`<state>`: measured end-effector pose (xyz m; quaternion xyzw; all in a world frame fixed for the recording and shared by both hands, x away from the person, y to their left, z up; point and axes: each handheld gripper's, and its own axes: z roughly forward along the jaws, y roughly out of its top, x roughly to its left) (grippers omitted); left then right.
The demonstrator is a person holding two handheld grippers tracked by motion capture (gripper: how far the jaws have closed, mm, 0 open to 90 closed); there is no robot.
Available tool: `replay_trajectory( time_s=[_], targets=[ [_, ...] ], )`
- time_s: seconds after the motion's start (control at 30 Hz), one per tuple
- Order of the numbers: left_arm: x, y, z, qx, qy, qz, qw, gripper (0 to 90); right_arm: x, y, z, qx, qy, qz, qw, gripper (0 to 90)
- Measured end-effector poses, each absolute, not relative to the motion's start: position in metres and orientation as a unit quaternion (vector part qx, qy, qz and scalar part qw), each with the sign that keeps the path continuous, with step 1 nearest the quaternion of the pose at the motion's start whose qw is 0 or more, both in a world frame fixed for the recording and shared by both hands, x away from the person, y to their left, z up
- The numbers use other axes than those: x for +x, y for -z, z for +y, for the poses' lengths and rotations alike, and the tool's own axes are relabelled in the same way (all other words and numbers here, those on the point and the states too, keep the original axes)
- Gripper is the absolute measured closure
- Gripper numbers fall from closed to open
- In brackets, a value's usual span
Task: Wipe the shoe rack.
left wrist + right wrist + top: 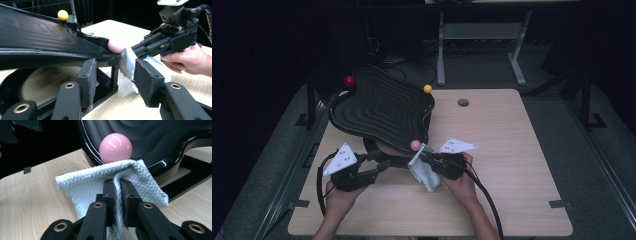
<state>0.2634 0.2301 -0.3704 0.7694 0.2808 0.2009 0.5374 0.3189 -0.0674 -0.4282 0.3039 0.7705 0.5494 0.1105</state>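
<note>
On the table (512,150): black wavy tray (382,107) tilted on a black stand (105,87), with a wooden base under it.
Balls on tray rim: red ball (349,80) at far left, yellow ball (427,88) at far right, pink ball (415,145) at near edge.
Right gripper (432,159): held in right hand (462,185), pointing at pink ball.
Right jaws: clenched tight on a fold of pale blue cloth (100,187), pads squeezing it from both sides.
Cloth: bunched around right jaws, top edge touching underside of pink ball, loose end hanging down toward table.
Pink ball, seen from right gripper view: shiny, sitting at black tray rim, just above cloth.
Left gripper (379,165): held in left hand (339,200), low by stand, under near edge of tray.
Left jaws: apart, about half open, gripping nothing.
Between left jaws: stand post and part of hanging cloth farther off, neither pad pressing on them.
Left pad (88,80): close by stand; touching or not, cannot tell.
Grippers: near each other, not touching.
</note>
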Motion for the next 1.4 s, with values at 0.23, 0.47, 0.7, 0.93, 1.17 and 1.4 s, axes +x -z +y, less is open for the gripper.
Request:
replay_trajectory(
  time_s=[0.23,0.47,0.7,0.93,1.17,1.4],
  targets=[
    [0.271,0.373,0.215,0.773,-0.195,0.274,0.538,51.1,0.318,0.428,-0.067,0.300,-0.544,0.776,0.111,82.3],
    [0.280,0.377,0.198,0.776,-0.194,0.271,0.536,48.9,0.317,0.428,-0.084,0.315,-0.545,0.768,0.117,82.4],
    [0.289,0.378,0.182,0.779,-0.197,0.266,0.532,48.2,0.315,0.430,-0.100,0.326,-0.544,0.764,0.123,82.4],
    [0.300,0.380,0.171,0.783,-0.200,0.270,0.524,47.6,0.314,0.428,-0.112,0.331,-0.543,0.760,0.131,82.4],
    [0.310,0.386,0.163,0.784,-0.199,0.278,0.518,48.7,0.313,0.427,-0.122,0.340,-0.543,0.756,0.134,82.3],
    [0.315,0.390,0.155,0.786,-0.201,0.286,0.510,53.8,0.313,0.425,-0.131,0.346,-0.545,0.751,0.139,82.3]
  ],
)
